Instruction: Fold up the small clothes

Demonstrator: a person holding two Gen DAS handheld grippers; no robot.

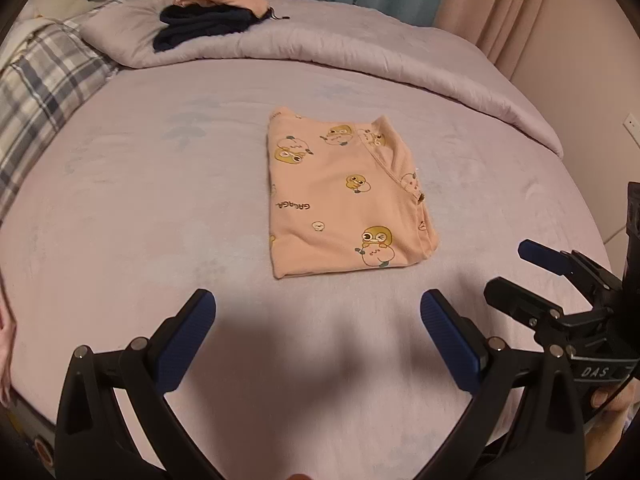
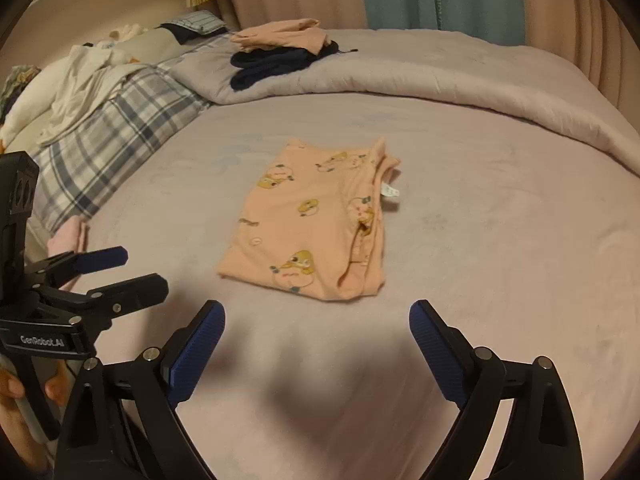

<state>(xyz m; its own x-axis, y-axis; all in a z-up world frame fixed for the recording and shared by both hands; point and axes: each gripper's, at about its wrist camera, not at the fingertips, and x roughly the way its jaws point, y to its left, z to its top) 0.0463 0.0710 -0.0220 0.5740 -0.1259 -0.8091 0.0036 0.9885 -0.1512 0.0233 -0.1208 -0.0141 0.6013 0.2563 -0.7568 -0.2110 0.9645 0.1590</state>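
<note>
You are holding both grippers low over the near part of the bed (image 1: pixel 120 200), side by side and apart from the cloth. Your left gripper (image 1: pixel 318 332) is spread wide, its blue pads (image 1: pixel 184 340) gaping with nothing between them. Your right gripper (image 2: pixel 316 344) is likewise released, its fingers parted over bare sheet. Each one is showing in the other's view: the right gripper (image 1: pixel 520 276) at the right edge of the left wrist view, the left gripper (image 2: pixel 136 270) at the left edge of the right wrist view, both with fingers parted.

The shirt (image 1: pixel 344 200) is lying folded into a neat rectangle at the middle of the bed, just beyond both grippers, touching neither. It is peach with duck prints, and its white tag (image 2: pixel 390 192) is sticking out at the right side.

Farther off, a quilt (image 1: pixel 360 52) is lying bunched across the far side. On it a pile (image 1: pixel 212 12) of peach and dark clothes is resting, far left. A plaid pillow (image 1: pixel 44 80) is sitting at the left.
</note>
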